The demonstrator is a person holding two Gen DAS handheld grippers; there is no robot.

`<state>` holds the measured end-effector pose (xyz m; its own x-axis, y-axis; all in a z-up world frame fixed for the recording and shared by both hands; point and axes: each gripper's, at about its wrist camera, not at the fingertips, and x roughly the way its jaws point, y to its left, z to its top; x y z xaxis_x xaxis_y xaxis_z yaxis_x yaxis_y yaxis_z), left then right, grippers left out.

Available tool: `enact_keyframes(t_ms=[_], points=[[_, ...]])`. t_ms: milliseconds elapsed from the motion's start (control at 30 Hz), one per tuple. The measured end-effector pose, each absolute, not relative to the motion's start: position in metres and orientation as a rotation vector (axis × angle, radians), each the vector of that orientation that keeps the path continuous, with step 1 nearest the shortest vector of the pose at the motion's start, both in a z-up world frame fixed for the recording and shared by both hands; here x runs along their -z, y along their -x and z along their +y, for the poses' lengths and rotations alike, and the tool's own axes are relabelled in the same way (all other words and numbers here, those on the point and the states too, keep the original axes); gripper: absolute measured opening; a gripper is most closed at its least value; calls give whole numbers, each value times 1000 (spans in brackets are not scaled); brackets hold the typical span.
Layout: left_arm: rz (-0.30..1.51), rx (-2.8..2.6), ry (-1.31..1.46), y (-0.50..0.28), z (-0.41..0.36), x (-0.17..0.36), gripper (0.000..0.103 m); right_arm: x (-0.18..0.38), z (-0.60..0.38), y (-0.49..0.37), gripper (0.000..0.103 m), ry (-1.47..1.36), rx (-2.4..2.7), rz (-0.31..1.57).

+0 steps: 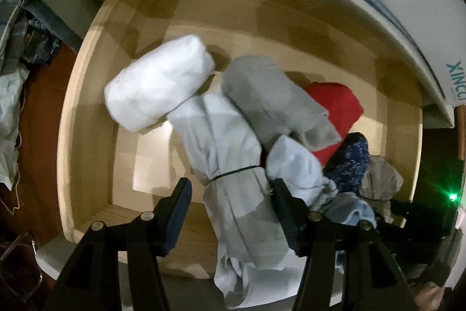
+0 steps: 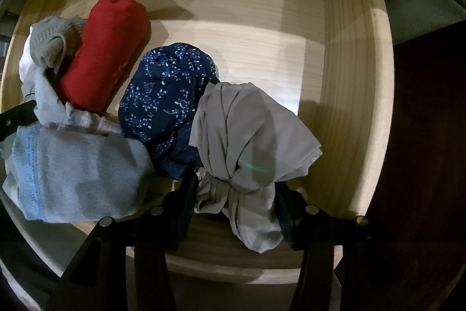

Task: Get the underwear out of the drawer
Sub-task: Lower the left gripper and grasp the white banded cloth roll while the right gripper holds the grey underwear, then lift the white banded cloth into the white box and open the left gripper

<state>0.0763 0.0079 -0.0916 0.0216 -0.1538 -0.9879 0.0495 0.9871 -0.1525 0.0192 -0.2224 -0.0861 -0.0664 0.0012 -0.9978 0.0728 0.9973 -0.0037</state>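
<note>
Pale tied bundle [image 1: 233, 165] lengthwise between left tongs [image 1: 230, 188], in drawer [image 1: 87, 112]

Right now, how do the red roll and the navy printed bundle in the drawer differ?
The red roll is plain, while the navy printed bundle carries small white sprigs. The red roll is a smooth, tight cylinder; the navy bundle is rounder and crumpled. The red roll leans against the grey garments on the left, whereas the navy bundle touches the pale bundle between the right gripper fingers. Both rest inside the wooden drawer.

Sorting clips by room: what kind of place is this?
Probably a bedroom: an open wooden drawer holds rolled underwear, such as a red roll, and a mattress-like edge sits above it.
</note>
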Motion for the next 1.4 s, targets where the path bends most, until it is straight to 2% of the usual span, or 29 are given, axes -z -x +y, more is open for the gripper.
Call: enact_keyframes(t_ms=[467,567,833,1400], points=[[1549,100,12,-85,33,101,59,83,-225,-20,52,-68,57,1634],[1543,109,15,-85,35,101,56,83,-225,-20,52,-71,57,1633],[1545,131,17,-87,25,96,36,82,-226,-21,52,-76,57,1631],[1504,193,-54,-71,24,46,29,78,-229,-19,53,-99,53,1621]])
